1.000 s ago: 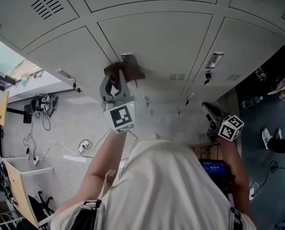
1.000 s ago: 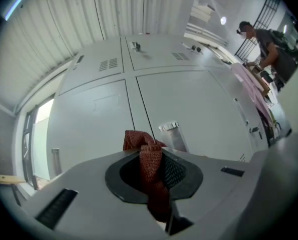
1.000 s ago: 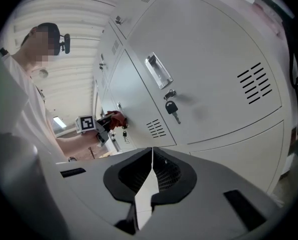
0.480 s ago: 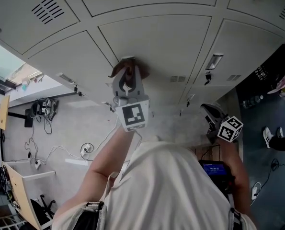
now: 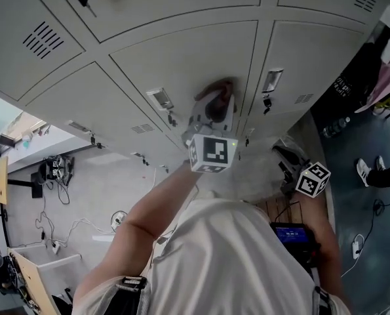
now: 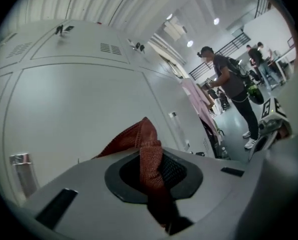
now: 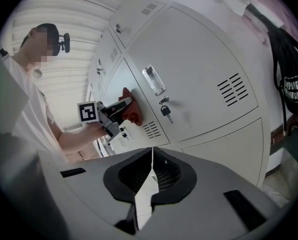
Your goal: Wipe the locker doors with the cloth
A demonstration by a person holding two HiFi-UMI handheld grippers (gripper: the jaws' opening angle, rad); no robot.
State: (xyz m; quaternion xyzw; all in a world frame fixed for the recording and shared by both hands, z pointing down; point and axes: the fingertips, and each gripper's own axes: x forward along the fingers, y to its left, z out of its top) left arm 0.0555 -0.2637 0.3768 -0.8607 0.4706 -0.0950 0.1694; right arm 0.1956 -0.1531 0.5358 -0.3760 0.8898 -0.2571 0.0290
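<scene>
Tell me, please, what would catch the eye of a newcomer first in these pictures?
First, the reddish-brown cloth, clamped in the left claw and held against a grey locker door at the middle of the head view. Next, the key hanging from the neighbouring door's lock, and the right claw, shut and empty, low at the right.

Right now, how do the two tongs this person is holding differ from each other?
The left tongs are raised up to a locker door, while the right tongs sit low at the person's side. The left tongs are clamped on a reddish cloth; the right tongs are closed on nothing. What they share: each carries a marker cube, and both have their jaws together.
</scene>
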